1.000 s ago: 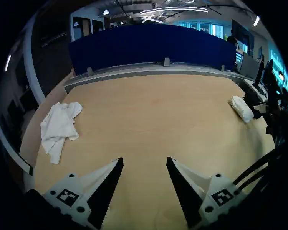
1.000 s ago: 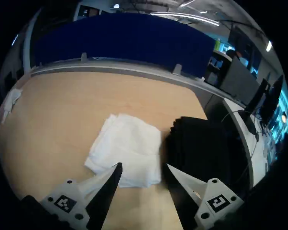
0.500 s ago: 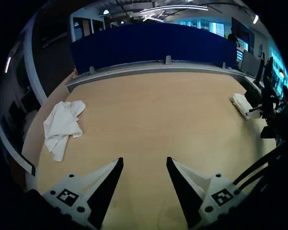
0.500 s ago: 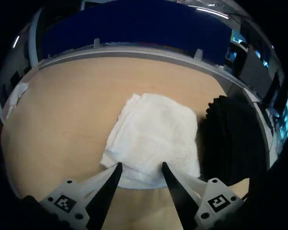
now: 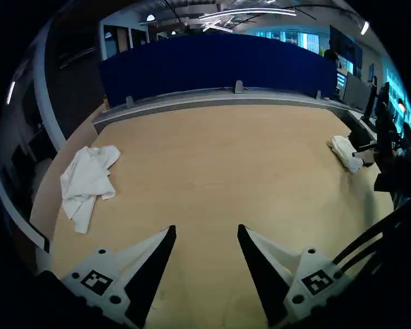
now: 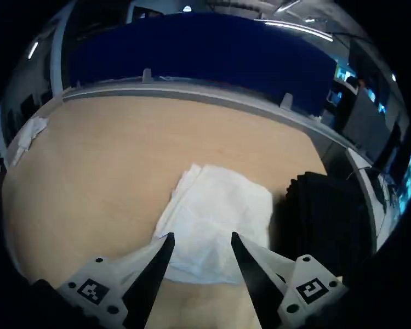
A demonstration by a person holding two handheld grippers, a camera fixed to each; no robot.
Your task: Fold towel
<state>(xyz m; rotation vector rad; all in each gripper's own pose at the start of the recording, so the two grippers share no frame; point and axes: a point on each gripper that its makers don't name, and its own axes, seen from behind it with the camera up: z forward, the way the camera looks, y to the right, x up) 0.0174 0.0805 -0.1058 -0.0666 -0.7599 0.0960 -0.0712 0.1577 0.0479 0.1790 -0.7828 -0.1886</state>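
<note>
One wooden table [image 5: 233, 159] is recorded, closed at its far side by one blue partition [image 5: 216, 66]. Two white towels are counted. One folded towel [image 6: 216, 219] is laid flat, long axis pointed roughly toward the partition, just beside one black stack [image 6: 326, 219]. One crumpled towel [image 5: 87, 178] is seen toward the partition's opposite end. Fingers of the right gripper [image 6: 201, 236] are held apart at the folded towel's edge farthest from the partition; contact not determinable. Fingers of the left gripper [image 5: 205, 227] are spread, nothing held.
</note>
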